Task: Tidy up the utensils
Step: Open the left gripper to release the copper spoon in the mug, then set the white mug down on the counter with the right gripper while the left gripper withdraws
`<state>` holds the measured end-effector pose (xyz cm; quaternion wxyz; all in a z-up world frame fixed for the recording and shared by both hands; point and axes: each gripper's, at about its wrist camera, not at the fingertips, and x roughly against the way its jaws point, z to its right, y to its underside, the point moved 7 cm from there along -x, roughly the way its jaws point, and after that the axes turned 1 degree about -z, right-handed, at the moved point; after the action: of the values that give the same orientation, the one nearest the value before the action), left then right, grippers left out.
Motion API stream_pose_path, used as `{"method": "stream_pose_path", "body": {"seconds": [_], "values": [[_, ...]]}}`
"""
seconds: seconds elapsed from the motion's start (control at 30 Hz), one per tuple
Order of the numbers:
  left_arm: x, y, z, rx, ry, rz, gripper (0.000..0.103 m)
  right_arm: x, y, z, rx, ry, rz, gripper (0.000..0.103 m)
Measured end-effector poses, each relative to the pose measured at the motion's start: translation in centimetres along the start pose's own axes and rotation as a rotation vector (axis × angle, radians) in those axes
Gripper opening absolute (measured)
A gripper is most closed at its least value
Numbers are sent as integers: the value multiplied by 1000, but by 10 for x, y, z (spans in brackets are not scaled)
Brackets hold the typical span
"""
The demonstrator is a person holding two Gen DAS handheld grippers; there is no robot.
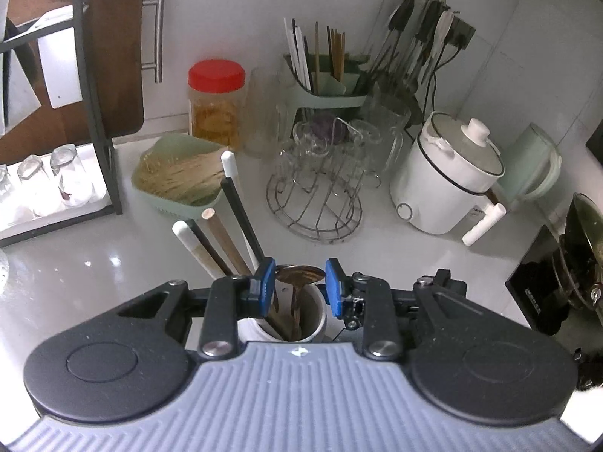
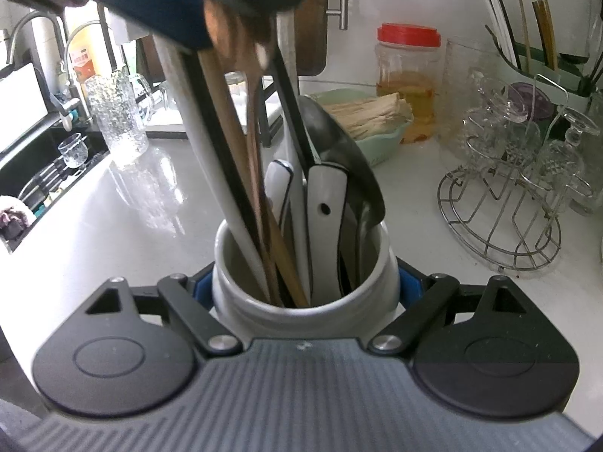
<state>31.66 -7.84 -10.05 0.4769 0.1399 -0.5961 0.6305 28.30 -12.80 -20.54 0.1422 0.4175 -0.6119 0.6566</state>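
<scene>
Right hand-held gripper (image 2: 305, 290) clamped around white ceramic utensil jar (image 2: 301, 309); left hand-held gripper (image 1: 296, 288) part-open over copper-coloured metal spoon (image 1: 299, 274), at twelve o'clock, seemingly untouched.

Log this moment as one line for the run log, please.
step: sorting utensils | right gripper: shut on white jar | left gripper: open over copper spoon in jar | jar: on counter

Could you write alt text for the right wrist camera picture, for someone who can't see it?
The right gripper clamps a white ceramic holder packed with chopsticks, spoons and a black ladle on a white counter. The left gripper hangs above it; a wire glass rack stands to the right.
</scene>
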Motion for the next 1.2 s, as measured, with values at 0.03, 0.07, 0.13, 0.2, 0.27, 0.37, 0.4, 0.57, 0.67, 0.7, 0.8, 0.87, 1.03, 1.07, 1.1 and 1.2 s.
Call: {"method": "stream_pose_path", "body": {"seconds": [0.03,0.07,0.13,0.2,0.27,0.37,0.4,0.57,0.67,0.7,0.8,0.87,1.03,1.07,1.1,1.2], "values": [[-1,-1,0,-1,5,-5,33,0,0,0,4,1,-2,91],[-3,0,0,-3,10,-9,33,0,0,0,8,1,-3,91],[-4,-1,0,-6,13,-14,33,0,-1,-1,13,4,-5,91],[-3,-1,-1,-5,17,-11,34,0,-1,-2,12,6,-5,91],[-2,-1,-2,-2,22,-18,35,0,-1,-2,7,10,-6,91],[2,-2,-4,-1,27,-16,53,-1,-1,-2,-6,16,-11,91],[5,-2,-4,-5,25,-9,56,-1,-1,-1,-9,20,-14,91],[24,-7,-6,-12,27,19,69,1,-3,1,-54,31,-27,91],[39,-12,-11,-22,23,51,84,8,-10,5,-110,34,8,103],[43,-13,-13,-23,18,60,88,11,-13,6,-116,44,13,103],[56,-18,-22,-22,9,78,91,19,-19,8,-150,64,18,103],[63,-22,-27,-20,6,81,93,27,-24,9,-174,72,18,103],[91,-34,-39,-22,-56,117,93,57,-40,12,-214,102,44,103],[99,-37,-39,-28,-71,134,93,64,-44,13,-216,108,50,103],[107,-40,-39,-34,-88,152,93,69,-47,14,-214,116,52,103],[125,-45,-37,-17,-112,184,93,90,-57,17,-216,109,86,103]]}}
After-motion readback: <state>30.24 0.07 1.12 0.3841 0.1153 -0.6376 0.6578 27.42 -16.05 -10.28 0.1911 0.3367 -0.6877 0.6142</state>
